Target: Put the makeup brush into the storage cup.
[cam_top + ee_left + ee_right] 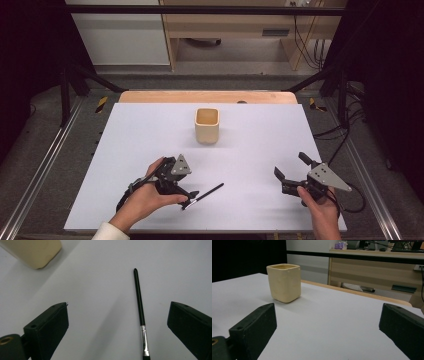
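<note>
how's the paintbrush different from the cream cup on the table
The paintbrush is thin, black and long with a silver ferrule; the cup is squat, cream and square-sided. The paintbrush lies flat on the white table, while the cup stands upright with its mouth open. The paintbrush sits between the jaws of the open left gripper; the cup stands farther back, away from both grippers. Both rest on the table, neither held.

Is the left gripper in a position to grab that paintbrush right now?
Probably yes. The left gripper is open, and the paintbrush lies flat on the table between its jaws, nearer the right one, with nothing in the way.
</note>
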Available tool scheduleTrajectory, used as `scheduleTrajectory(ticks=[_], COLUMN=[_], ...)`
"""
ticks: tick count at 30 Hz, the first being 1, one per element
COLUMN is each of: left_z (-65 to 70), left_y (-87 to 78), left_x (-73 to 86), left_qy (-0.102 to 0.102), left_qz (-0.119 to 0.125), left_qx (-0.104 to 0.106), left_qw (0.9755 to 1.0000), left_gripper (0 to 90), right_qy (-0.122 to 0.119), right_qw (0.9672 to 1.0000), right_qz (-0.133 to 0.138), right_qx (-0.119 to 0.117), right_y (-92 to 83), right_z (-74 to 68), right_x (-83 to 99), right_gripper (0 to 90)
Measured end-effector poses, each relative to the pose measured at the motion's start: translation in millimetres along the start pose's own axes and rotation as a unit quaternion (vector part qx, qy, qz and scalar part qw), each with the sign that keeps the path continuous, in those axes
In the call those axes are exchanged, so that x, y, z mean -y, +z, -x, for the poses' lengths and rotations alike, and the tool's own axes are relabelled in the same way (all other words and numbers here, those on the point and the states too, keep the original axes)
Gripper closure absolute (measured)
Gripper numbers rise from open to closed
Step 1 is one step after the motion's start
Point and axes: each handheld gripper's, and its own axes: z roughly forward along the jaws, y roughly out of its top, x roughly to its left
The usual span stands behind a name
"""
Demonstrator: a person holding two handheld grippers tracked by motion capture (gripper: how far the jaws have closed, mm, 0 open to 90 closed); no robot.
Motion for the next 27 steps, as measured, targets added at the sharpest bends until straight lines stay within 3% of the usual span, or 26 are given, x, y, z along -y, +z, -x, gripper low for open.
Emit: scheduleTrajectory(ticks=[9, 17, 22, 27], left_z=[4.4, 6.2, 7.8, 12.7], left_y=[14.9, 27.2, 33.2, 37.3], left_x=[-4.7, -6.1, -5.8, -5.5], left_qy=[0.015, 0.016, 0.016, 0.025], left_qz=[-0.032, -0.044, -0.05, -0.074], left_qx=[0.015, 0.02, 0.029, 0.039], left_qw=[0.9993, 0.9987, 0.9982, 0.9962], left_gripper=[3.8, 6.1, 16.7, 23.0], right_qy=[-0.001, -0.004, -0.005, -0.005], right_qw=[1.0, 1.0, 1.0, 1.0], right_qz=[0.0, -0.004, -0.006, -0.007], right_qx=[0.0, 0.0, -0.002, -0.002], right_y=[-0.4, 0.2, 0.8, 1.0], right_z=[0.0, -0.6, -1.5, -1.2], right_x=[0.0, 0.4, 0.7, 0.9], right_gripper=[1.7, 1.7, 1.8, 2.0])
